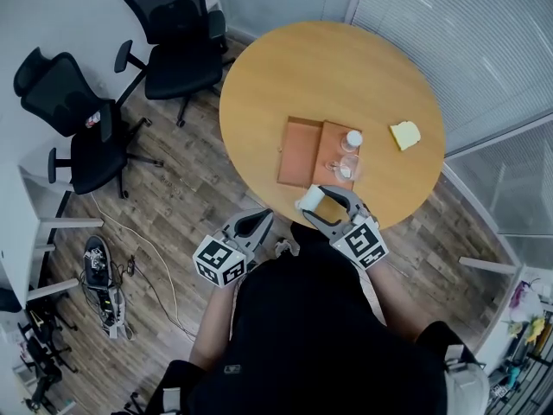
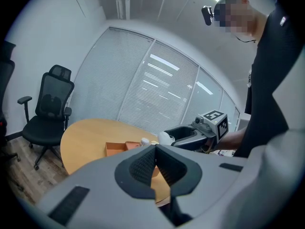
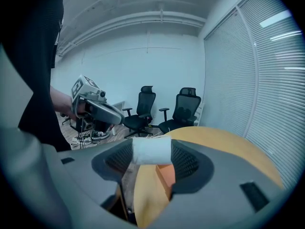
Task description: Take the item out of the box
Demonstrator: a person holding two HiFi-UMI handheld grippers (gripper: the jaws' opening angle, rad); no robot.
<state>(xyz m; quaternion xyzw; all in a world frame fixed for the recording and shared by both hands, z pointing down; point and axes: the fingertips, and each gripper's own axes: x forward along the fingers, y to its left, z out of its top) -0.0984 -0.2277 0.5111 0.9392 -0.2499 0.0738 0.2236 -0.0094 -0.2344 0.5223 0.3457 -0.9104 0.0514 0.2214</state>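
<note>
An open orange box lies on the round wooden table, its two halves side by side. My right gripper hovers over the table's near edge, shut on a white roll. In the right gripper view the white roll spans the gap between the jaws, with the orange box below. My left gripper hangs off the table's near edge, shut and holding nothing. In the left gripper view, the left gripper has its jaws together, and the right gripper and the box lie beyond.
A white-capped bottle and a clear glass item stand by the box's right half. A pale yellow block rests at the table's right. Black office chairs stand to the left, cables on the floor.
</note>
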